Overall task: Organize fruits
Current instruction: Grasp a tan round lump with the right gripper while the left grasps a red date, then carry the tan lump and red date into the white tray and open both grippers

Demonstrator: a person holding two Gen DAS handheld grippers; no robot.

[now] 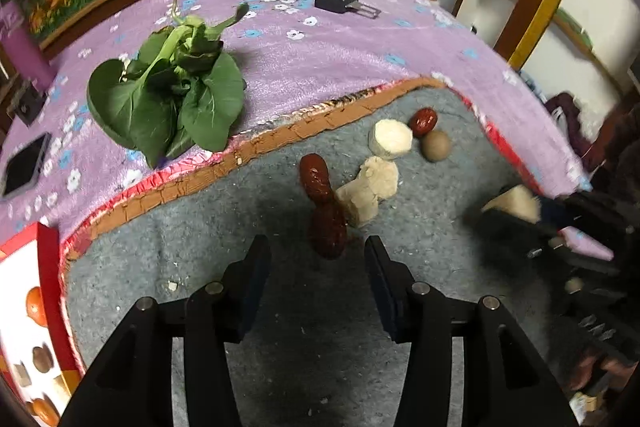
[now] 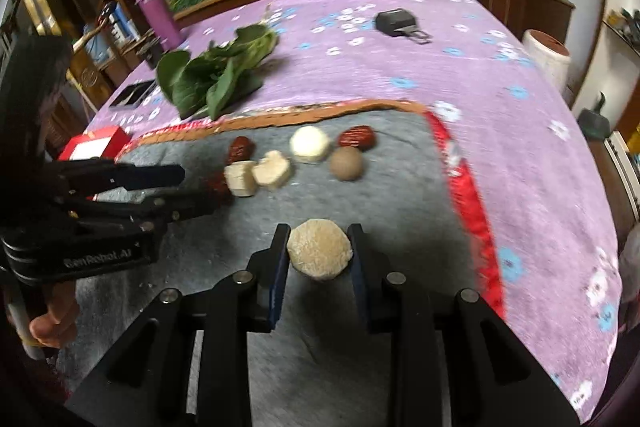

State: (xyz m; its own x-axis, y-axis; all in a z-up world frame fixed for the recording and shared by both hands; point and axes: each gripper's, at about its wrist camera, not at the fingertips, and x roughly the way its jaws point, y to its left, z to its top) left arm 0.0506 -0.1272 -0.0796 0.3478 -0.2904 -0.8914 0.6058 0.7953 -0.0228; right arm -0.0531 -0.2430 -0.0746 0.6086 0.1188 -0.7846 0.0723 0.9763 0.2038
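Observation:
Several fruits lie on a grey mat [image 1: 224, 227]: dark red dates [image 1: 314, 177], pale chunks [image 1: 368, 191], a white round slice [image 1: 390, 139] and a brown round fruit [image 1: 436, 145]. My left gripper [image 1: 316, 247] stands open, and one red date [image 1: 329, 231] lies just beyond its tips without touching the pads. In the right wrist view the left gripper [image 2: 196, 189] reaches in from the left toward that date [image 2: 218, 187]. My right gripper [image 2: 319, 229] is shut on a pale round piece [image 2: 319, 249], with both pads against its sides.
Leafy greens [image 1: 172, 95], a black device [image 1: 344, 1] and a dark phone [image 1: 26, 165] lie on the purple flowered cloth [image 1: 320, 59]. A red and white box [image 1: 32, 307] sits at the mat's left edge. A purple bottle [image 2: 154, 11] stands behind it. A hand [image 2: 52, 315] holds the left gripper.

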